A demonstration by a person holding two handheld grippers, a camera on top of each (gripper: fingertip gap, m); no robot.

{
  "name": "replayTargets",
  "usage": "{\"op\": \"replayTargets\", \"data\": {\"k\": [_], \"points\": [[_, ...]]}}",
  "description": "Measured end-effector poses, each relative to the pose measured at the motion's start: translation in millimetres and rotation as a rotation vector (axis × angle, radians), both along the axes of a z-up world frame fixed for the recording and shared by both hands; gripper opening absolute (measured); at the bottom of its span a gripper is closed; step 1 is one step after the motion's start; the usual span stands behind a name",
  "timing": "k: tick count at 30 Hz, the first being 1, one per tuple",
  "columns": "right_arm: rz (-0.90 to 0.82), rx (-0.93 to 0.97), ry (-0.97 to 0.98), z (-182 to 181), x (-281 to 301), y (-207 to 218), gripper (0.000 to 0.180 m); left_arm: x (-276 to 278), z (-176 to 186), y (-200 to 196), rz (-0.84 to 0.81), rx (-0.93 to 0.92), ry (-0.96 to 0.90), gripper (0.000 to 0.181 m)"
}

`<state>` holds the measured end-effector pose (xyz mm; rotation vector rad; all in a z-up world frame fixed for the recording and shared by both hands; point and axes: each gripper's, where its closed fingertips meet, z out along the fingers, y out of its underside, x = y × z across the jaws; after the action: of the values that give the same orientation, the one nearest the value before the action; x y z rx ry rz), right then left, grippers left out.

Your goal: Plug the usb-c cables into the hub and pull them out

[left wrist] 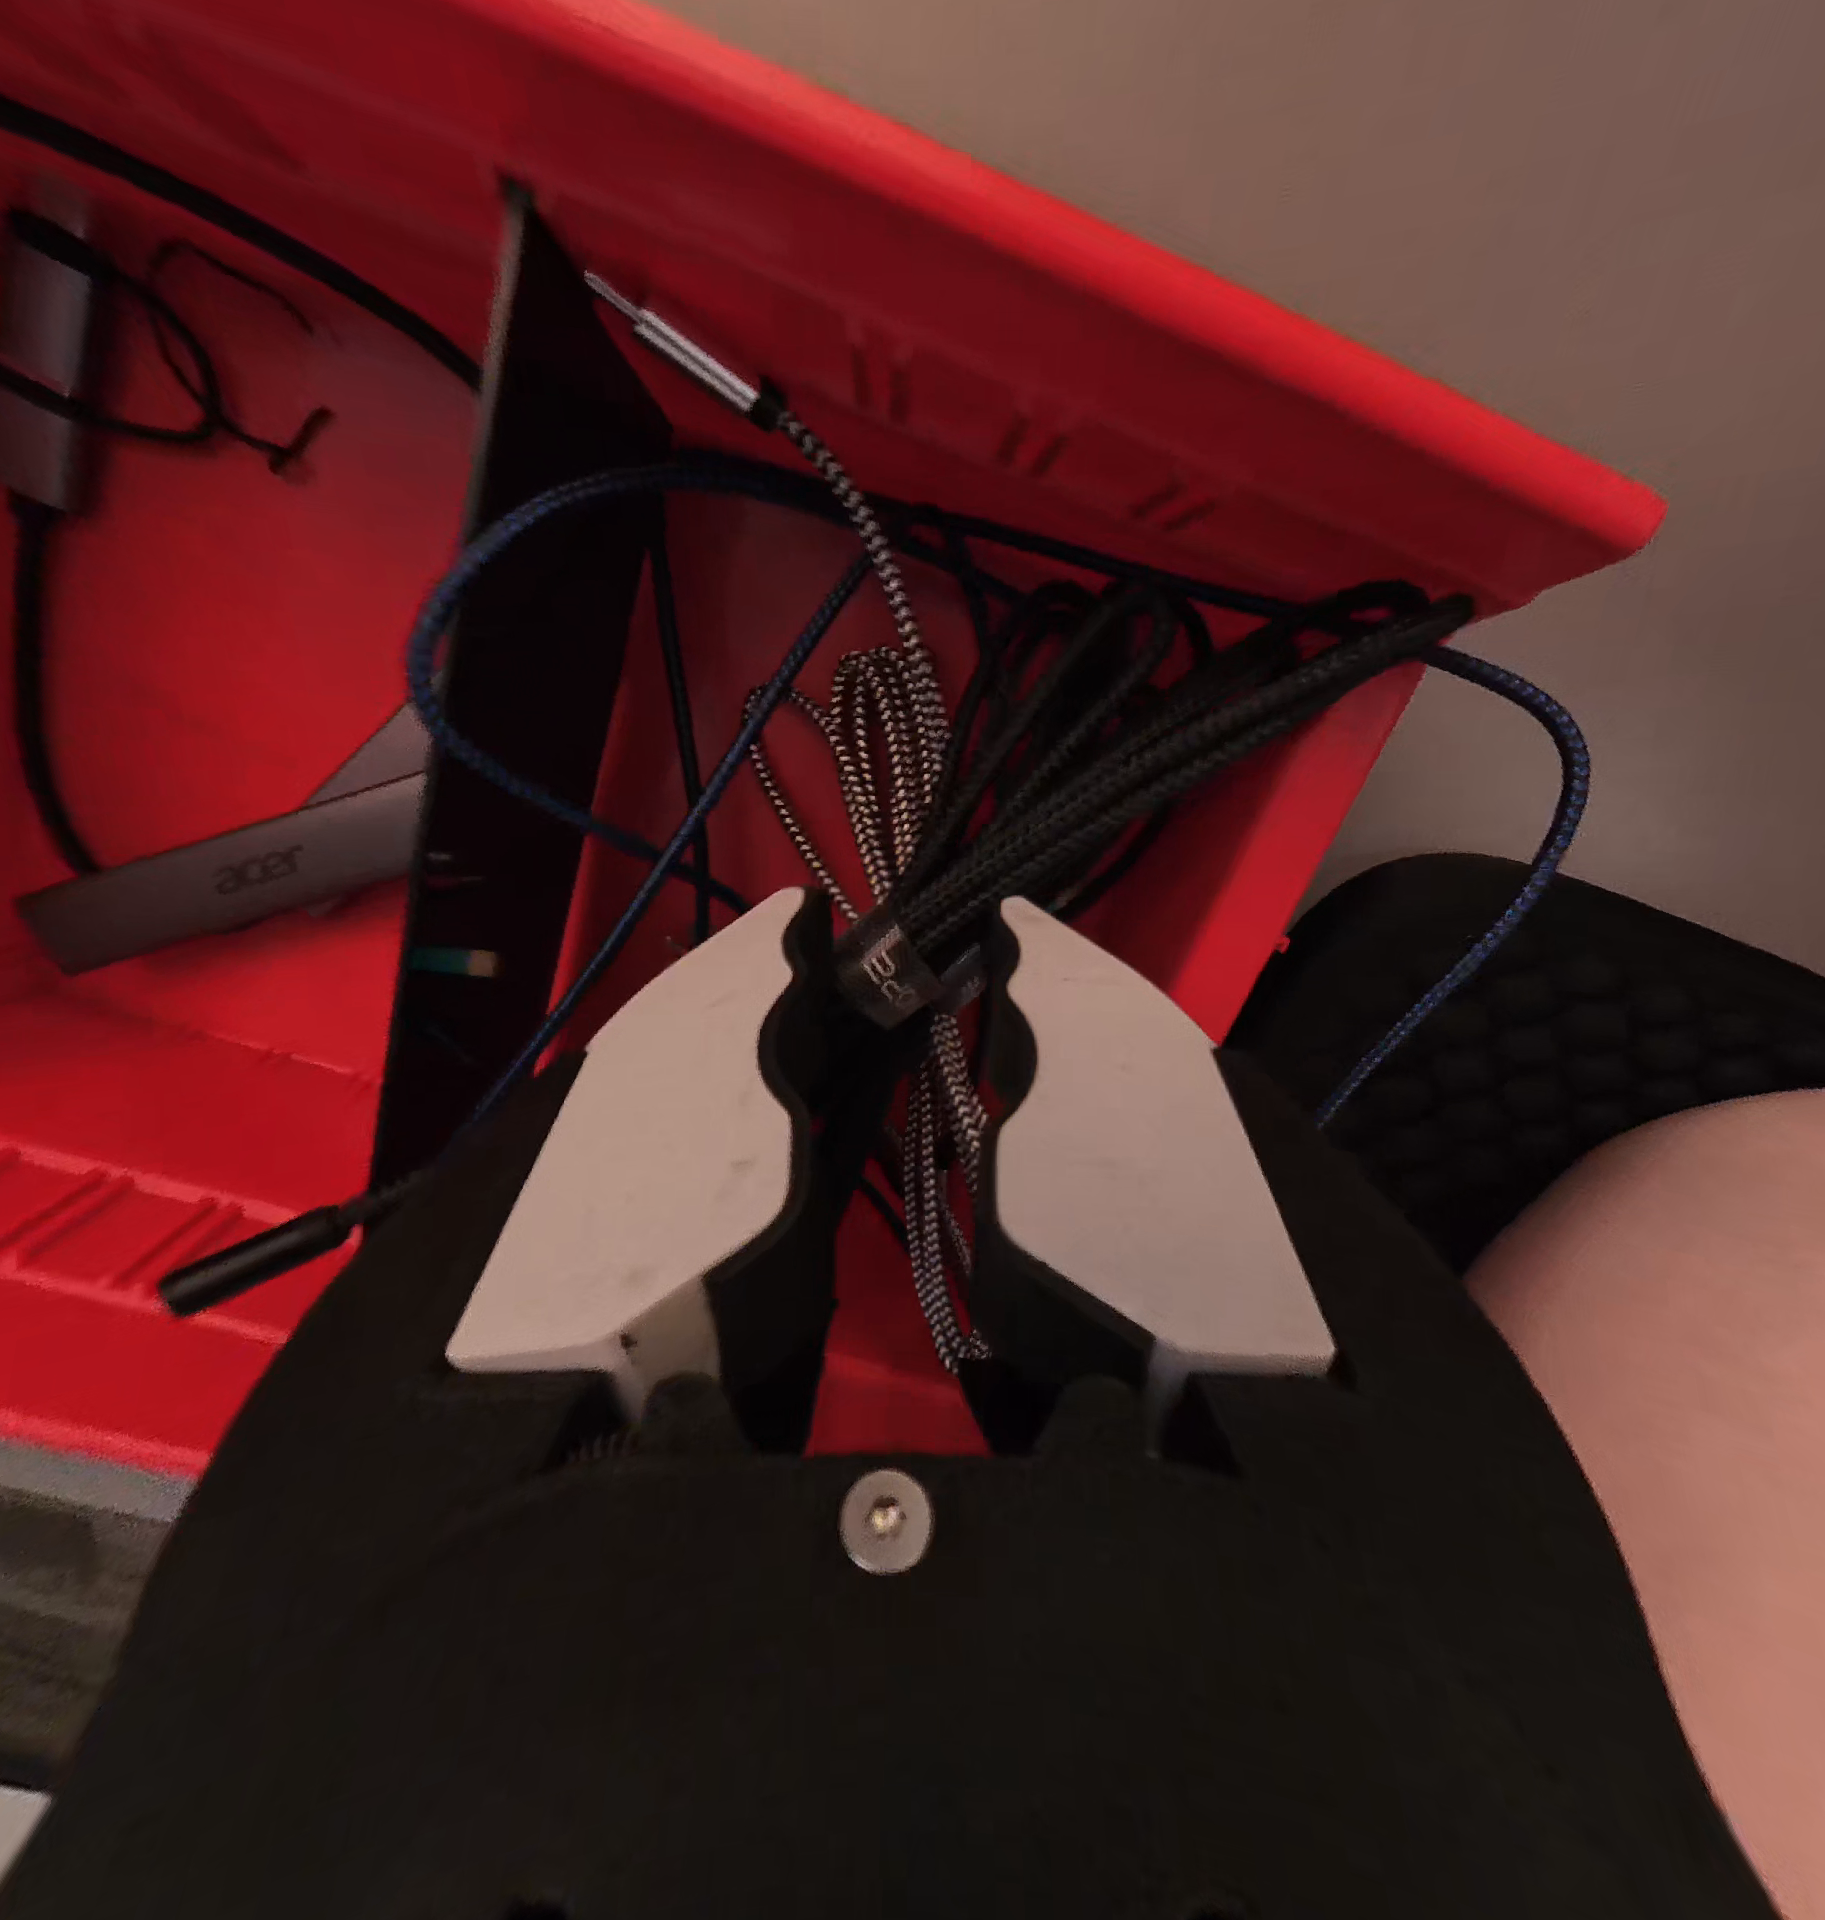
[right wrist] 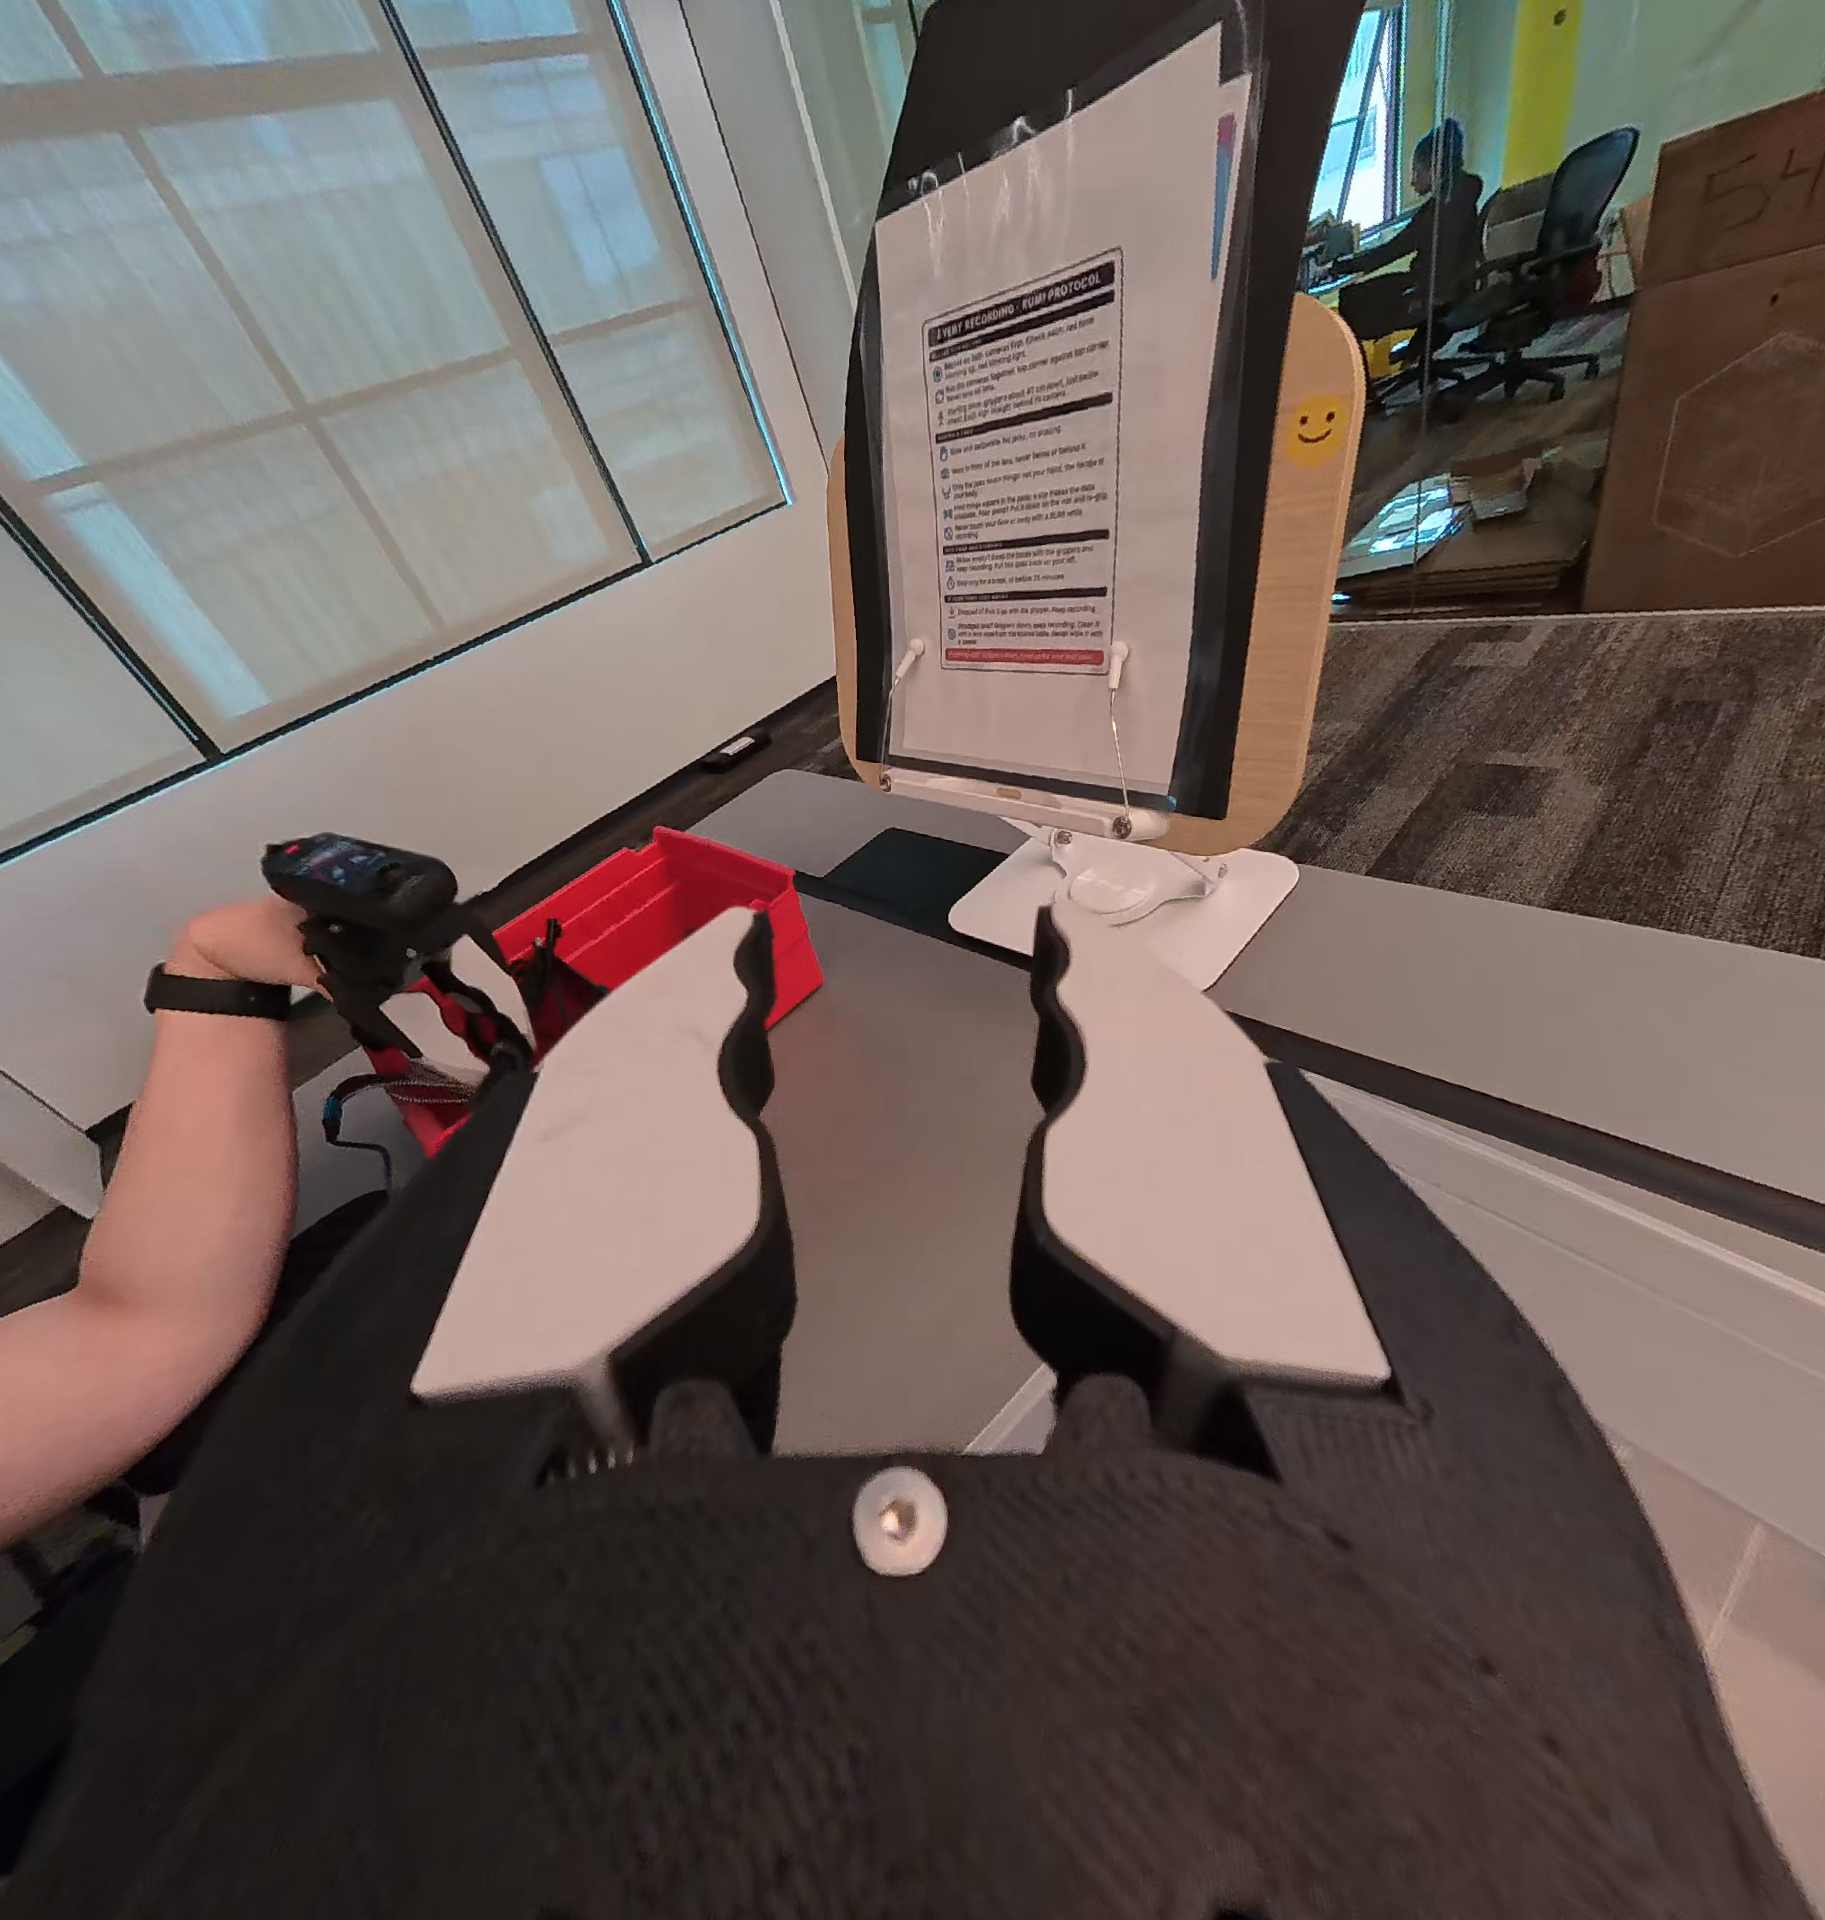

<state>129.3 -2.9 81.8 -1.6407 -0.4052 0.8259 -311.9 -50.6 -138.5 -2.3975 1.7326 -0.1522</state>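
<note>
Left hand-held gripper point(left wrist: 903, 961) closed around a strapped bundle of braided usb-c cables point(left wrist: 1043, 831), lifted at the near end of the red bin point(left wrist: 1095, 343), loose ends trailing over its rim. Right hand-held gripper point(right wrist: 897, 997) wide open, holding nothing, hovering above the grey worktop point(right wrist: 887, 1143) to the right of the bin. Grey hub point(left wrist: 233, 873) lying inside the bin on the far side of the black divider point(left wrist: 534, 665), a smaller grey adapter point(left wrist: 40, 353) beyond it. Probably the fetching stage, nothing plugged yet. Best done by lifting the bundle slowly, freeing the silver-tipped plug point(left wrist: 679, 353) and blue cable point(left wrist: 1542, 831) from snagging on the bin's edge, then setting everything down beside the bin before singling out one plug.
</note>
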Motion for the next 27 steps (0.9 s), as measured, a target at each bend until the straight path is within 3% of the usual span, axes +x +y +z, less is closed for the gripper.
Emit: {"op": "replayTargets", "data": {"k": [5, 12, 16, 21, 27], "points": [[-0.002, -0.001, 0.004, -0.2, 0.7, 0.2, 0.048, -1.7, 31.6, 11.2, 0.059, 0.129, -0.074, 0.024], [-0.013, -0.005, 0.017, -1.0, 4.0, 2.2, 0.048, 19.4, 125.6, 19.7, 0.150, 0.372, -0.440, 0.018], [-0.025, -0.004, 0.013, -0.8, 5.7, 2.3, 0.048, 59.7, 156.8, 12.0, 0.125, 0.391, -0.552, 0.018], [-0.042, 0.004, 0.010, 1.1, 9.1, 0.8, 0.048, 156.4, 126.0, -5.9, 0.158, 0.111, -0.488, 0.018], [-0.053, 0.014, -0.009, 2.4, 12.0, 0.2, 0.048, 247.3, 63.1, 0.1, 0.050, 0.097, -0.397, 0.018]]}}
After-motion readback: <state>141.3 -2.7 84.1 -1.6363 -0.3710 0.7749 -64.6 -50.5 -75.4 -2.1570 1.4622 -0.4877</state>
